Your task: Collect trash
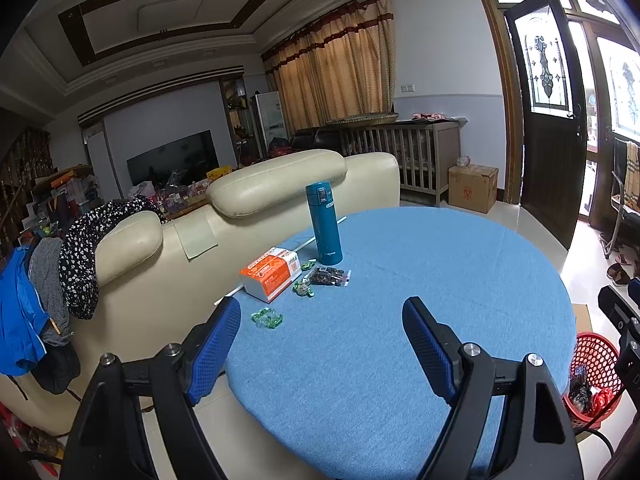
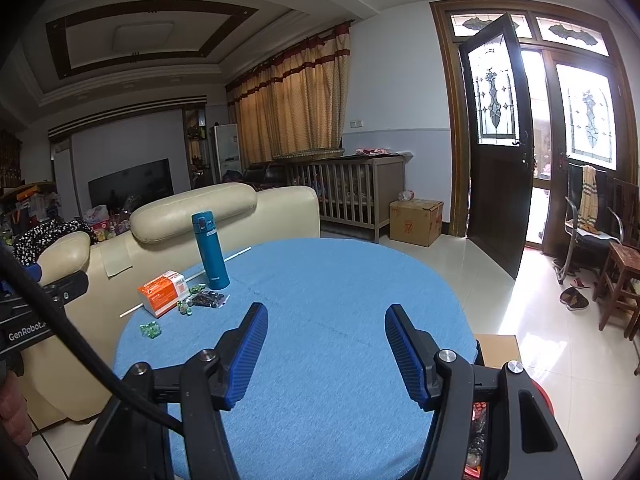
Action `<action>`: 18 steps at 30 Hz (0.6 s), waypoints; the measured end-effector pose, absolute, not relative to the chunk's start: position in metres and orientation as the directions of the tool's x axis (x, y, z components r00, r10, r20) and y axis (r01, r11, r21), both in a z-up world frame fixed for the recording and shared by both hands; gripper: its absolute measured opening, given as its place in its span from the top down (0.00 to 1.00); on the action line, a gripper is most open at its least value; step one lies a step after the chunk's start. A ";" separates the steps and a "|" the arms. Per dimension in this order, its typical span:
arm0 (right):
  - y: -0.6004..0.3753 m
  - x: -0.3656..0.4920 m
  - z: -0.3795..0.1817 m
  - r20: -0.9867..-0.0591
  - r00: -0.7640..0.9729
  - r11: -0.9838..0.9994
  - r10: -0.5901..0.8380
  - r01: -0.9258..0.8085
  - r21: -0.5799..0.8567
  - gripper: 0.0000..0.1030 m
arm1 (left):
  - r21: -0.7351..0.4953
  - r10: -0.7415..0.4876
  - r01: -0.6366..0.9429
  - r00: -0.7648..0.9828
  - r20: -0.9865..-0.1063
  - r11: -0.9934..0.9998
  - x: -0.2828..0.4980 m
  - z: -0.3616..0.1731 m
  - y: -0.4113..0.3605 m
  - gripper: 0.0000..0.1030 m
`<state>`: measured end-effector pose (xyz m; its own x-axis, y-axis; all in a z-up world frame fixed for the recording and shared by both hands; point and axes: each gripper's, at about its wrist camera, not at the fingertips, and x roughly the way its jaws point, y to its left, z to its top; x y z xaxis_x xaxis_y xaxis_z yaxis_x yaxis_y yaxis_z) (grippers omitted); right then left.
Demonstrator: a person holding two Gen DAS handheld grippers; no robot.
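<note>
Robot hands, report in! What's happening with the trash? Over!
Left gripper open, right gripper open, both holding nothing. Green wrappers on the table by the box and bottle. Red basket beside table. Path clear.

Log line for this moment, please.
left gripper: open, empty | right gripper: open, empty | green wrappers: on table | red basket: floor

This is a home living room. A cream sofa (image 1: pixel 248 216) stands at ten o'clock with clothes (image 1: pixel 80 252) over its back, and beyond it are a TV (image 1: pixel 174 158), curtains (image 1: pixel 336 76) at twelve and a crib (image 1: pixel 404 152). At two o'clock a glazed door (image 1: pixel 548 112) stands open, with slippers (image 2: pixel 574 298) and chairs (image 2: pixel 616 276) on the tiled floor (image 2: pixel 520 320).
</note>
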<state>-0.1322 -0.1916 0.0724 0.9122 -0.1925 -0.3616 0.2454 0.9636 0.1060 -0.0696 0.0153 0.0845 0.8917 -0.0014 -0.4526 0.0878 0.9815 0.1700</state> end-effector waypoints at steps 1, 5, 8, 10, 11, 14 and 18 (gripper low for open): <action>-0.192 -0.132 0.072 -0.362 0.912 0.963 -0.193 0.246 0.107 0.37 | 0.170 -0.002 0.089 0.891 -0.453 0.981 -0.070 0.084 0.015 0.19; -0.192 -0.132 0.072 -0.366 0.911 0.963 -0.191 0.246 0.108 0.37 | 0.172 -0.003 0.091 0.890 -0.456 0.981 -0.069 0.084 0.016 0.19; -0.192 -0.130 0.072 -0.371 0.909 0.964 -0.188 0.243 0.107 0.37 | 0.173 -0.005 0.095 0.889 -0.459 0.980 -0.069 0.083 0.016 0.19; -0.192 -0.130 0.071 -0.374 0.909 0.964 -0.186 0.242 0.107 0.37 | 0.175 -0.006 0.097 0.887 -0.461 0.980 -0.069 0.083 0.015 0.19; -0.192 -0.130 0.071 -0.374 0.908 0.964 -0.186 0.242 0.107 0.37 | 0.175 -0.005 0.097 0.887 -0.461 0.980 -0.069 0.083 0.016 0.19; -0.192 -0.130 0.071 -0.379 0.907 0.964 -0.184 0.242 0.110 0.37 | 0.173 -0.008 0.100 0.886 -0.464 0.980 -0.068 0.082 0.016 0.19; -0.193 -0.129 0.070 -0.383 0.905 0.964 -0.183 0.242 0.113 0.37 | 0.171 -0.009 0.101 0.885 -0.466 0.980 -0.068 0.082 0.017 0.19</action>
<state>-0.1293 -0.1931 0.0703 0.9054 -0.1826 -0.3834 0.2421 0.9637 0.1129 -0.0680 0.0173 0.0822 0.8848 -0.0093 -0.4659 0.1005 0.9801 0.1713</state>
